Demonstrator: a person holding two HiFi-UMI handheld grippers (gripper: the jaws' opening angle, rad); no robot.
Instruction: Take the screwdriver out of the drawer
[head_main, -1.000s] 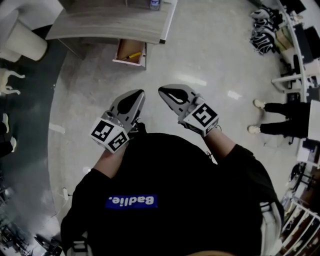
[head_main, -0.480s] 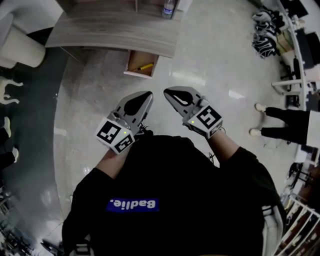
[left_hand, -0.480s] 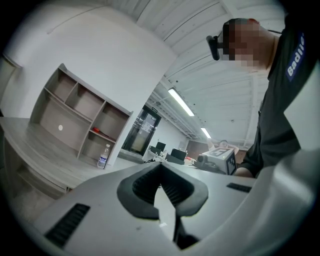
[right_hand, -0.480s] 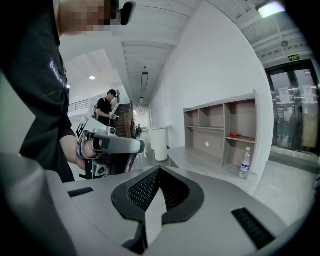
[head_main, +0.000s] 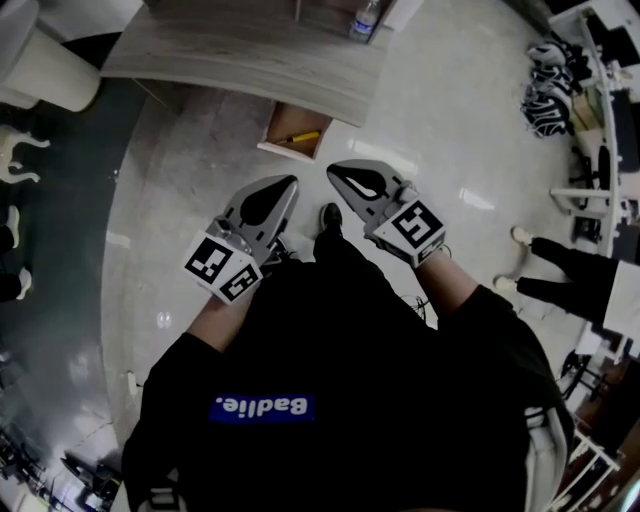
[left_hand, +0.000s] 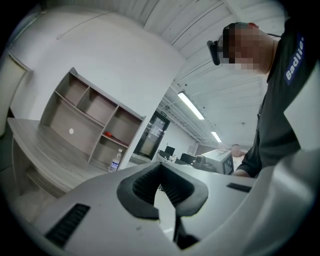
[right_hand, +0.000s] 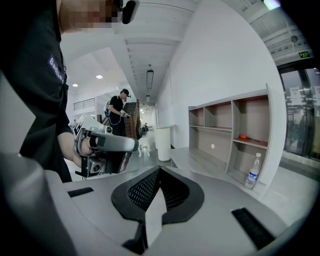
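In the head view an open drawer (head_main: 290, 132) sticks out from under the grey wooden desk (head_main: 230, 55). Inside it lies a yellow-handled screwdriver (head_main: 300, 137). Both grippers are held in front of the person's chest, short of the drawer and above the floor. My left gripper (head_main: 289, 181) is shut and holds nothing; in its own view its tips (left_hand: 161, 166) meet. My right gripper (head_main: 333, 170) is likewise shut and empty (right_hand: 159, 169). The drawer does not show in either gripper view.
A water bottle (head_main: 366, 20) stands on the desk beside an open shelf unit (right_hand: 235, 130). A white bin (head_main: 50, 75) stands at the desk's left end. Another person (head_main: 570, 250) stands at the right. The wearer's black shoe (head_main: 329, 216) is on the shiny floor between the grippers.
The desk and open drawer have shifted right and closer to the grippers in the head view as the person walks up. A shoe now shows between the grippers. Both jaws stay shut.
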